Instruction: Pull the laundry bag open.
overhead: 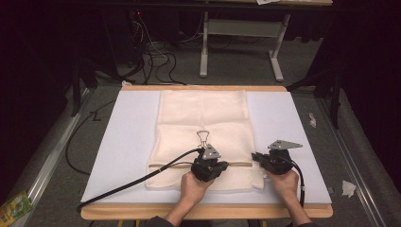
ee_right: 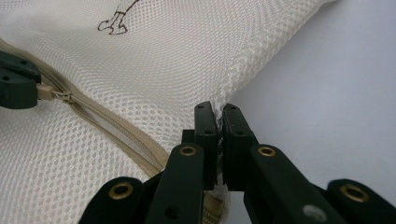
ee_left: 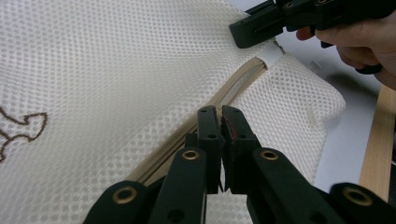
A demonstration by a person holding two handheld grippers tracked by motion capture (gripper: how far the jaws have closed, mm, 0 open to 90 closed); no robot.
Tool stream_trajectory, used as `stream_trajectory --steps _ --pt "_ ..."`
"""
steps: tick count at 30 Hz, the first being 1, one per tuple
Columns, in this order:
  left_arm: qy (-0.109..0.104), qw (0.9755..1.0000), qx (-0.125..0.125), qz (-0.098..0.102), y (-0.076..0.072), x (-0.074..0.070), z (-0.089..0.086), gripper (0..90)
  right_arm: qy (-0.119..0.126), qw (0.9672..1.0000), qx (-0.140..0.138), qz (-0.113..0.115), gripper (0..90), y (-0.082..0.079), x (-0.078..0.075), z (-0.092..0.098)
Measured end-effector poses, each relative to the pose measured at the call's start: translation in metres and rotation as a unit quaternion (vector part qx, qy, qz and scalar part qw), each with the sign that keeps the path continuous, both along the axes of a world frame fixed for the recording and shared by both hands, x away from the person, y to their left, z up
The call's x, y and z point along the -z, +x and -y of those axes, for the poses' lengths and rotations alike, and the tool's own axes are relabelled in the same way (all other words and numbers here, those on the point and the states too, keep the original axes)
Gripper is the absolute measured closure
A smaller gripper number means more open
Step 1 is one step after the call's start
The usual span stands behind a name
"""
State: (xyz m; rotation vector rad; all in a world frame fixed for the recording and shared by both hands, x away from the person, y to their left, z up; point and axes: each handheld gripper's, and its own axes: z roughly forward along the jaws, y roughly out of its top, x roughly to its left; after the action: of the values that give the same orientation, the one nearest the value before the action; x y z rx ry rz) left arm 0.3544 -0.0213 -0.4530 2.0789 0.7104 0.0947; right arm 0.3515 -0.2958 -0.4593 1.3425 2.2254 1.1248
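Two grippers are working at the near end of a cream mesh laundry bag [overhead: 203, 132], which is lying flat on a white board [overhead: 127, 142] on top of a wooden table [overhead: 208, 211]. A tan zipper [overhead: 179, 165] is running across the bag close to the edge nearest the person.

Out at the bag's right end, the right gripper [overhead: 257, 157] is sitting with its jaws pressed together on the mesh at the bag's edge; in the right gripper view [ee_right: 218, 116] a pinch of netting is showing between the closed tips, just beside the zipper tape [ee_right: 116, 135].

Near the middle of the bag, the left gripper [overhead: 222, 166] is resting over the zipper line. In the left gripper view [ee_left: 219, 116] its jaws are standing together directly above the zipper [ee_left: 233, 88]. From the right gripper view, the zipper pull [ee_right: 46, 92] is reaching into the left gripper's black tip [ee_right: 16, 86], so that gripper is clamping on the pull.

A bare wire binder-clip handle [overhead: 203, 138] is lying on the bag just beyond the left gripper. Both hands [overhead: 193, 187] are holding the tools low over the cloth, and a black cable [overhead: 137, 182] is trailing off to the left across the board.
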Motion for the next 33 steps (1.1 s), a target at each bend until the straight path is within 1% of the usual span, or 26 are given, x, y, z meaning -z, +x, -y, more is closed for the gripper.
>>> stream_trajectory --steps 5,6,7,11,15,18,19,23,26,28,31,33 --pt "-0.001 1.0000 -0.004 -0.002 0.000 -0.001 -0.008 87.0 -0.001 1.0000 0.001 0.000 87.7 0.001 0.001 0.001" --pt "0.000 1.0000 -0.004 -0.001 0.000 -0.002 -0.009 87.0 0.003 1.0000 0.001 0.000 87.7 0.001 0.001 0.001" --pt "0.000 1.0000 -0.004 0.000 0.000 -0.002 -0.009 86.9 0.000 1.0000 0.002 -0.001 87.7 0.001 0.000 0.000" --pt "-0.003 1.0000 -0.003 0.001 -0.001 -0.002 -0.011 87.0 0.002 1.0000 0.002 0.000 87.7 0.000 0.000 0.000" --pt "-0.007 1.0000 -0.004 0.000 -0.001 -0.001 -0.012 87.0 0.000 1.0000 0.002 -0.001 87.7 0.000 0.000 0.000" --pt "-0.004 1.0000 -0.004 0.002 -0.002 -0.001 -0.012 87.0 -0.001 1.0000 -0.001 0.001 87.7 0.000 0.000 0.000" --pt "-0.002 1.0000 -0.005 0.003 -0.002 -0.001 -0.013 87.0 -0.003 1.0000 0.001 0.001 87.7 0.000 0.000 -0.001" --pt "-0.009 0.9999 -0.011 -0.003 -0.001 -0.002 -0.020 87.0 -0.003 1.0000 0.003 0.002 87.6 0.000 0.000 0.001" --pt "-0.006 0.9999 -0.012 0.001 -0.001 -0.003 -0.024 87.0 -0.004 1.0000 0.002 0.002 87.7 0.000 -0.001 0.001" --pt "-0.008 0.9999 -0.013 0.000 -0.001 -0.004 -0.026 87.0 0.000 1.0000 0.004 0.001 87.7 0.000 0.000 0.001" --pt "-0.009 0.9998 -0.015 0.000 -0.001 -0.004 -0.029 87.0 -0.003 1.0000 0.001 0.004 87.7 0.000 -0.001 0.001" --pt "-0.008 0.9998 -0.018 0.002 -0.002 -0.004 -0.032 87.0 -0.002 1.0000 0.005 0.001 87.7 0.000 0.000 0.001"
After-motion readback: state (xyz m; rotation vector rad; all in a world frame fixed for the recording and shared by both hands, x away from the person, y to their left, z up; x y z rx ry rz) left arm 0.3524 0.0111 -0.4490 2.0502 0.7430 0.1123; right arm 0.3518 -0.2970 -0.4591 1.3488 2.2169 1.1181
